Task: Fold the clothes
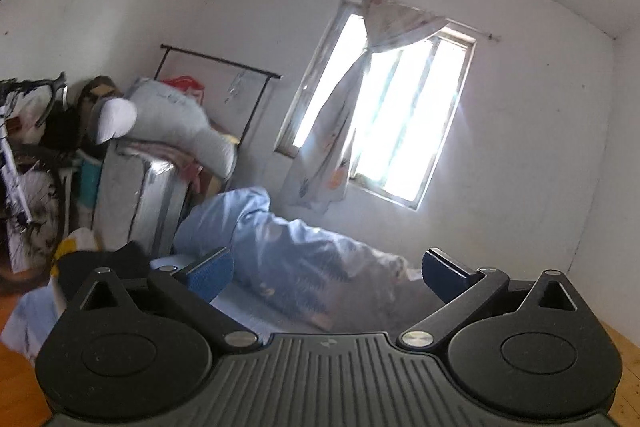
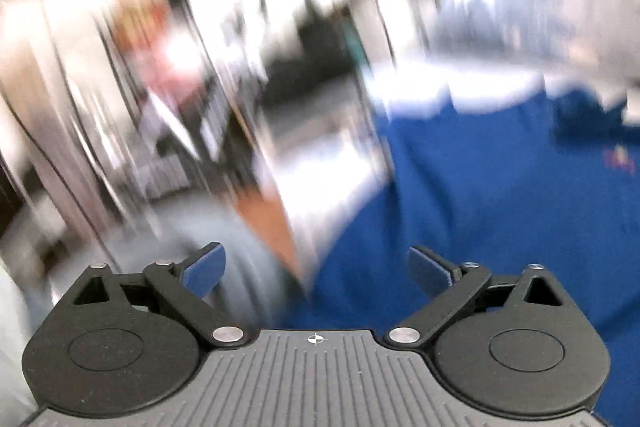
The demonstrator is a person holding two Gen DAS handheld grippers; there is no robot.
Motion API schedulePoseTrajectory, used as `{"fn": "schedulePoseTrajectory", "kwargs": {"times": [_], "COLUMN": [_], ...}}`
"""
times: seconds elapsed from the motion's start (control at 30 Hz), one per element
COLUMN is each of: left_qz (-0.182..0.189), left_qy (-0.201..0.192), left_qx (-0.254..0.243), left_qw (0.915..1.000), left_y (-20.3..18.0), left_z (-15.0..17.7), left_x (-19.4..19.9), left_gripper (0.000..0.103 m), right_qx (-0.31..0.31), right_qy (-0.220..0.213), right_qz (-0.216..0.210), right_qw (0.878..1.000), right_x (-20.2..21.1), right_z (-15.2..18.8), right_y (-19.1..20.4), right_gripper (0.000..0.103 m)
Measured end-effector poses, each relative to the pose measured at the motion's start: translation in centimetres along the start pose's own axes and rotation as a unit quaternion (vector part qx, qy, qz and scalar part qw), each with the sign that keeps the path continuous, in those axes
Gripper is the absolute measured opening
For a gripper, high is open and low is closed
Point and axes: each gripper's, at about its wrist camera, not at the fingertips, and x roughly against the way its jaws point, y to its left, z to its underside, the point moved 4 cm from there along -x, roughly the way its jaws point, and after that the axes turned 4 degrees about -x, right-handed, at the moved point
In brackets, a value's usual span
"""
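Tongs empty on both sides, folding not yet under way as far as I can judge. My left tongs (image 1: pixel 326 273) stand wide apart, gripping nothing, aimed across the room at a bright window (image 1: pixel 384 115) with a knotted curtain (image 1: pixel 360 95). Just beyond their tips lies a rumpled light-blue garment (image 1: pixel 288 251), heaped rather than flattened, on what may be a bed; I cannot tell the surface for certain. My right tongs (image 2: pixel 316 267) are likewise spread apart and hold nothing. Their view is smeared by motion blur, but a deep-blue garment (image 2: pixel 480 195) fills the right side just ahead, with paler cloth (image 2: pixel 520 23) above it. I see no neat stack or squared-off fold in either view, so I judge nearly the whole job remains: grasp, spread, fold.
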Motion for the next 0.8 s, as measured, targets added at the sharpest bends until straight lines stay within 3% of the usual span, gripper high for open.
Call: {"fn": "schedulePoseTrajectory", "kwargs": {"times": [0.1,0.2,0.3,0.37,0.4,0.47,0.63,0.8], "left_qz": [0.003,0.006,0.012,0.022,0.032,0.049,0.103,0.132], "left_qy": [-0.006,-0.016,-0.023,-0.015,-0.006,0.017,0.07,0.088], "left_qx": [-0.007,-0.021,-0.034,-0.037,-0.04,-0.044,-0.079,-0.107], "left_qw": [1.0,0.9997,0.9991,0.999,0.9987,0.9976,0.9891,0.9815], "left_y": [-1.2,-2.6,-4.2,-5.4,-6.1,-7.8,-13.1,-17.3], "left_z": [-0.6,-0.6,-0.2,1.1,1.9,4.3,10.6,16.0], "left_x": [-2.7,-5.3,-8.1,-10.5,-12.1,-14.7,-22.8,-28.6], "left_gripper": [0.103,0.103,0.103,0.103,0.103,0.103,0.103,0.103], "right_qx": [-0.008,0.003,0.028,0.025,0.018,0.003,-0.052,-0.082], "right_qy": [-0.156,-0.283,-0.391,-0.436,-0.447,-0.454,-0.422,-0.455], "right_qz": [-0.001,0.059,0.169,0.234,0.255,0.282,0.347,0.344], "right_qw": [0.988,0.957,0.904,0.869,0.857,0.845,0.836,0.817], "right_x": [6.9,14.2,20.2,22.7,23.4,24.0,22.8,23.6], "right_z": [-4.4,-7.9,-9.7,-10.1,-10.0,-9.7,-8.5,-6.9], "right_y": [0.4,1.7,2.8,2.5,1.9,-0.1,-7.4,-11.4], "right_gripper": [0.102,0.103,0.103,0.103,0.103,0.103,0.103,0.103]}}
